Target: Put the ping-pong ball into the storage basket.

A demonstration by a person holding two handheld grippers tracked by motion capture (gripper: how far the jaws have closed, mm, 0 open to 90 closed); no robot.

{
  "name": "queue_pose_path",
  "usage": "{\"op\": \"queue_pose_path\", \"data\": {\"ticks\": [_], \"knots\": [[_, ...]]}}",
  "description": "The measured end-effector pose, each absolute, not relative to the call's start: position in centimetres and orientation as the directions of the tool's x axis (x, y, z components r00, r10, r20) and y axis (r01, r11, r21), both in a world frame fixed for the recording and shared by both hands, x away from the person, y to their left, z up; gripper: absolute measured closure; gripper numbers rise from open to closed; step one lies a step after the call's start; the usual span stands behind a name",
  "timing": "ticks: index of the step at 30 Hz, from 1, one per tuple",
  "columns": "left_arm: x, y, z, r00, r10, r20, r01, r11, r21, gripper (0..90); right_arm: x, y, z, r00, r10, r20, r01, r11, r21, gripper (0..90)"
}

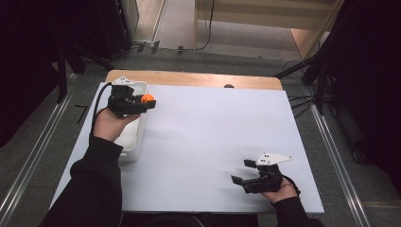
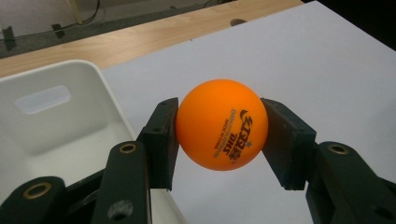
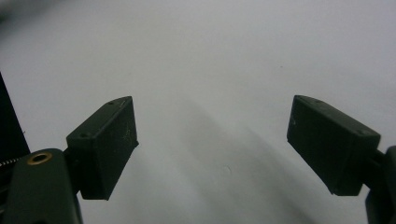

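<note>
An orange table-tennis ball (image 2: 222, 123) with dark print sits pinched between the two black pads of my left gripper (image 2: 219, 135). From above, that ball (image 1: 147, 98) is at the right rim of a white bin (image 1: 132, 142) at the table's left side, where my left gripper (image 1: 144, 101) holds it above the rim. My right gripper (image 1: 241, 172) rests low over the white table (image 1: 208, 137) near the front right, jaws wide apart. Between its pads (image 3: 105, 144) lies bare white surface, with my right gripper (image 3: 212, 149) holding nothing.
The white bin (image 2: 51, 130) has a handle cut-out in its far wall and looks bare inside. A wooden strip (image 1: 189, 78) runs along the table's far edge. Dark stands and cables stand on the floor beyond and to the right.
</note>
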State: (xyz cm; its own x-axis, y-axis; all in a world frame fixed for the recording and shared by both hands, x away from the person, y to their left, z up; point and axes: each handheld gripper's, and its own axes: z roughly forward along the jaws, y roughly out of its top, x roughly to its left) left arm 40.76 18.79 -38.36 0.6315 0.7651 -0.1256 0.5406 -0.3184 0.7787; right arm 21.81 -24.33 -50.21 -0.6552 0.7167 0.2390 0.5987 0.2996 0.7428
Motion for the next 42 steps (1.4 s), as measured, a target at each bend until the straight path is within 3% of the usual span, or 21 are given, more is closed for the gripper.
{"op": "queue_pose_path", "data": {"ticks": [22, 42], "knots": [[41.2, 21.0, -38.0, 0.556, 0.825, -0.103, 0.56, -0.279, 0.78, 50.1, 21.8, -24.3, -50.2, -0.657, 0.716, 0.237, 0.598, 0.303, 0.742, 14.6], [42.2, 22.2, -39.0, 0.425, 0.898, -0.115, 0.614, -0.192, 0.766, 50.1, 21.8, -24.3, -50.2, -0.654, 0.718, 0.239, 0.602, 0.301, 0.74, 14.6]]}}
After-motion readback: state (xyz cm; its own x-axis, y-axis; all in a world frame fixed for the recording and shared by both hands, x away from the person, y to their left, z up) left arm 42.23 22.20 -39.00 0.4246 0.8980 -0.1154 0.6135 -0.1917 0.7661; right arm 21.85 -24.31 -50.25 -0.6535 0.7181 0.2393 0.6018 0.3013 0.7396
